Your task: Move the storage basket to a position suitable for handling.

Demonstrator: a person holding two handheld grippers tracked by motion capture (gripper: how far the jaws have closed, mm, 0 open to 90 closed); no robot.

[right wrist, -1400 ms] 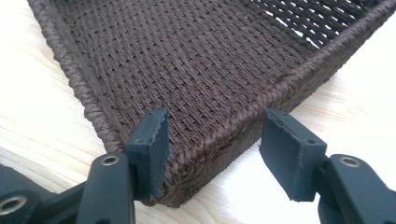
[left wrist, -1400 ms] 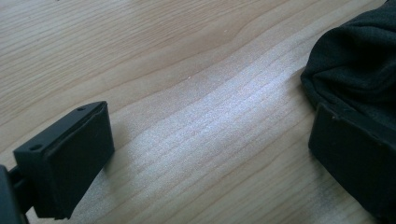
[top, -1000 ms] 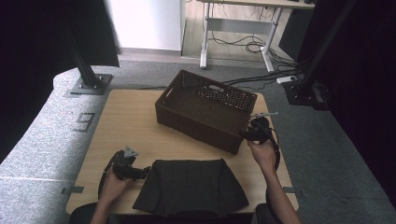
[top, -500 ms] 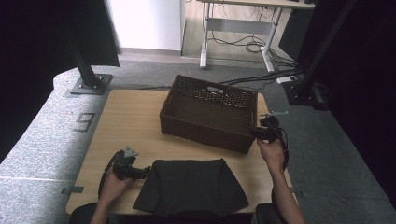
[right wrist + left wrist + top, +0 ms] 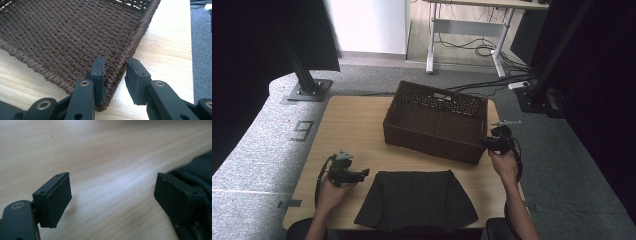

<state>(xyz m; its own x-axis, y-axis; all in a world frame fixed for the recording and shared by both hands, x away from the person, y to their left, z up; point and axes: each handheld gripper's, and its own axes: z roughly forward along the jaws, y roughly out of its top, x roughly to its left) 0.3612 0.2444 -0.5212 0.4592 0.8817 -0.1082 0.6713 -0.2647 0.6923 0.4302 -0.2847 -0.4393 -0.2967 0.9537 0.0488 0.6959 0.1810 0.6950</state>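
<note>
A dark brown woven basket [image 5: 434, 122] stands on the right half of the wooden table [image 5: 347, 125]. My right gripper [image 5: 493, 142] is at its near right corner. In the right gripper view one jaw is inside the basket wall [image 5: 75, 37] and the other outside, and the right gripper [image 5: 115, 65] has been closing and is now shut on the rim. A folded black cloth [image 5: 417, 200] lies at the table's front edge. My left gripper [image 5: 359, 175] rests just left of it, open. Its jaws have just narrowed, and in the left gripper view the left gripper [image 5: 112, 186] spans bare wood, with the cloth's edge [image 5: 197, 170] beside the right jaw.
Bare tabletop lies left of and behind the basket. Black stand bases [image 5: 309, 90] sit on the grey floor beyond the table's far corners, and a desk frame with cables [image 5: 472, 45] stands farther back.
The basket has turned, its near right corner swinging to the right with my right gripper. The left hand has stayed put beside the cloth.
</note>
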